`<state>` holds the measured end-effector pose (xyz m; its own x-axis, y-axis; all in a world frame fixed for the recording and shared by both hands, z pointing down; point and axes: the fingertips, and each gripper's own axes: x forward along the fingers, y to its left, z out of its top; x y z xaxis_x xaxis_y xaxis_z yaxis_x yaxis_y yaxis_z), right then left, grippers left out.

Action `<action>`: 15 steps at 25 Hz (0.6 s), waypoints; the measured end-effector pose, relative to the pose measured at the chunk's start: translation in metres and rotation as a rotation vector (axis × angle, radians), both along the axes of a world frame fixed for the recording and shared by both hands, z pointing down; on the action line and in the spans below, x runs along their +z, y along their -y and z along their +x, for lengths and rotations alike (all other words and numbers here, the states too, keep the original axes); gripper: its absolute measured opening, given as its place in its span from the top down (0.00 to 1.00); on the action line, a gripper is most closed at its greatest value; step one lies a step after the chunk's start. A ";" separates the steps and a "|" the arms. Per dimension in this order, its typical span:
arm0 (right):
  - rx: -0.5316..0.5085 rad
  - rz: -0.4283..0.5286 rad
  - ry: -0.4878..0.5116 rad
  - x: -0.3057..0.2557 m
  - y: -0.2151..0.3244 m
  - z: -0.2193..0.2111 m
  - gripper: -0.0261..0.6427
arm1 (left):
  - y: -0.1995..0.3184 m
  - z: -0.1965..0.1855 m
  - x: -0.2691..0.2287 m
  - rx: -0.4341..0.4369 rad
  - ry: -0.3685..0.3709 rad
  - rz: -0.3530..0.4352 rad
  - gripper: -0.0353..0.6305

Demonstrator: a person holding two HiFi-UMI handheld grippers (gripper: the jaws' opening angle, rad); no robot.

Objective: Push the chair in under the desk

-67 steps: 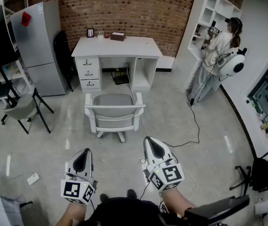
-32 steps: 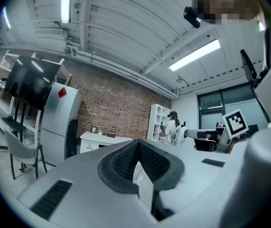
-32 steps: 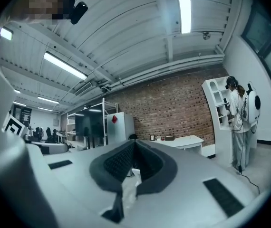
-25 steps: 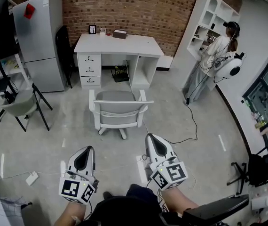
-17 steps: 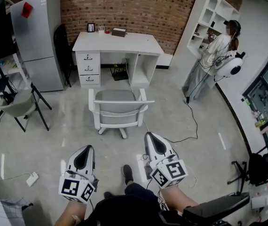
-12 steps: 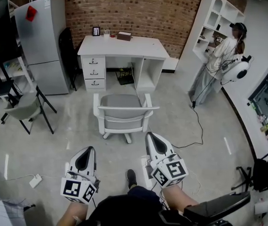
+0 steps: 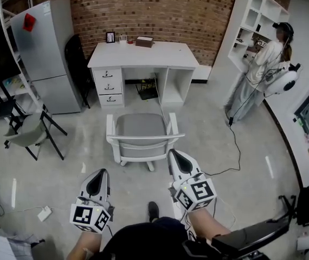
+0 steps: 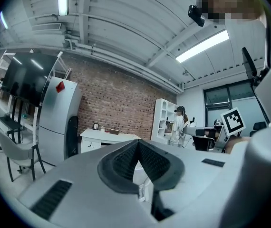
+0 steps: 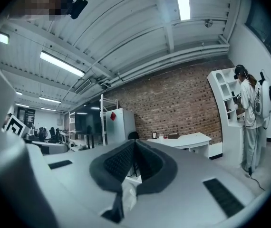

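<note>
A white chair [image 7: 141,136] with a grey seat stands on the floor, pulled out from the white desk [image 7: 142,56], its back turned to me. The desk has drawers on its left and a kneehole behind the chair. My left gripper [image 7: 97,182] hangs shut and empty, short of the chair and to its left. The right gripper [image 7: 176,158] is shut and empty too, its tip close to the chair back's right end, not touching. In the left gripper view the desk [image 8: 108,139] shows beyond the shut left gripper [image 8: 138,144]. The right gripper view shows the desk [image 9: 185,140] past the shut right gripper [image 9: 135,144].
A grey fridge [image 7: 43,53] and a dark chair stand left of the desk. A folding chair [image 7: 29,130] is at the left. A person [image 7: 263,69] stands at white shelves [image 7: 246,26] on the right. A black cable [image 7: 233,150] runs across the floor. My shoe [image 7: 153,210] shows below.
I have walked forward: the chair and desk are nearer and lower in view. Both grippers stay shut, held out in front of me.
</note>
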<state>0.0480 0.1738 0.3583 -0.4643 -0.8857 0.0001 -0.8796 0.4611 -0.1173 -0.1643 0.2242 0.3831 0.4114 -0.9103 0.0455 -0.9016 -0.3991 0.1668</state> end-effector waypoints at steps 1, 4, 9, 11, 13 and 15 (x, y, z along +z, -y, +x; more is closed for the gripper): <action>-0.002 -0.006 -0.002 0.004 0.007 0.004 0.95 | 0.008 0.003 0.002 -0.003 0.002 -0.006 0.94; -0.009 -0.026 -0.007 0.013 0.028 0.017 0.95 | 0.029 0.013 0.005 -0.011 0.008 -0.021 0.94; -0.028 -0.041 -0.017 0.021 0.057 0.032 0.95 | 0.059 0.027 0.009 -0.017 0.019 -0.029 0.94; -0.043 -0.043 -0.023 0.025 0.065 0.035 0.95 | 0.069 0.033 0.012 -0.018 0.030 -0.033 0.94; -0.062 -0.046 -0.034 0.028 0.073 0.038 0.95 | 0.078 0.038 0.015 -0.025 0.047 -0.042 0.94; -0.077 -0.047 -0.040 0.031 0.082 0.045 0.95 | 0.089 0.046 0.016 -0.029 0.069 -0.049 0.94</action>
<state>0.0928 0.0922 0.3890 -0.5297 -0.8460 0.0611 -0.8462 0.5222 -0.1059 -0.1181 0.1356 0.3993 0.3789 -0.9180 0.1173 -0.9228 -0.3652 0.1226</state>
